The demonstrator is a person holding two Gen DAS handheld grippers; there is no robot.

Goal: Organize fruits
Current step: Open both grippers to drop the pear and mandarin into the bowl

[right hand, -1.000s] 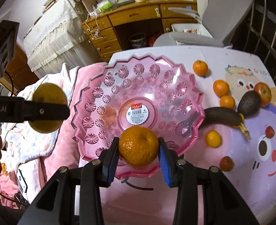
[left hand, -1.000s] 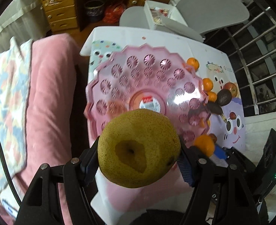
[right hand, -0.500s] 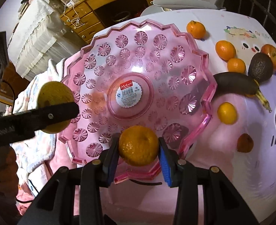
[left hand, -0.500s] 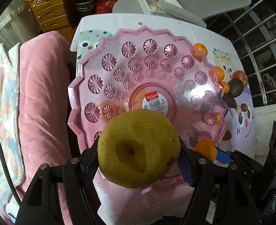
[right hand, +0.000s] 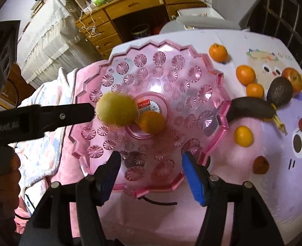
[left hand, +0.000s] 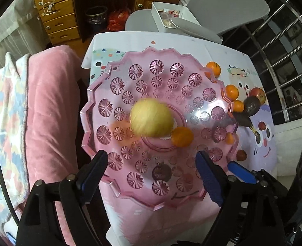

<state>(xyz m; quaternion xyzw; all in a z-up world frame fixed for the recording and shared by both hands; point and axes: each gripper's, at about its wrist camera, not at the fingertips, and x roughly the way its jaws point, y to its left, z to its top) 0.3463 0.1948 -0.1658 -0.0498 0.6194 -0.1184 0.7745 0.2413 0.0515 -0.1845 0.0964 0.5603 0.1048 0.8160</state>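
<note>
Nearest the camera, the left tool (left hand: pixel 149 167) has its jaws spread wide with nothing between them; they have just been opening, and the pear (left hand: pixel 151 117) they pinched a second ago is now out of their grip. The right tool (right hand: pixel 151 167) is likewise spread and empty, its jaws having just opened off the orange (right hand: pixel 152 122) it gripped before. Beyond the tools, both fruits sit blurred near the middle of the pink plastic bowl (right hand: pixel 222 121), side by side over its label. To the right of the bowl, on the table (right hand: pixel 222 184), lie the other fruits: small oranges, a dark banana (right hand: pixel 251 109), an avocado (right hand: pixel 280 91) and an apple (right hand: pixel 293 79). Farthest back stand a wooden desk (left hand: pixel 56 18) and a grey chair (left hand: pixel 222 8).
</note>
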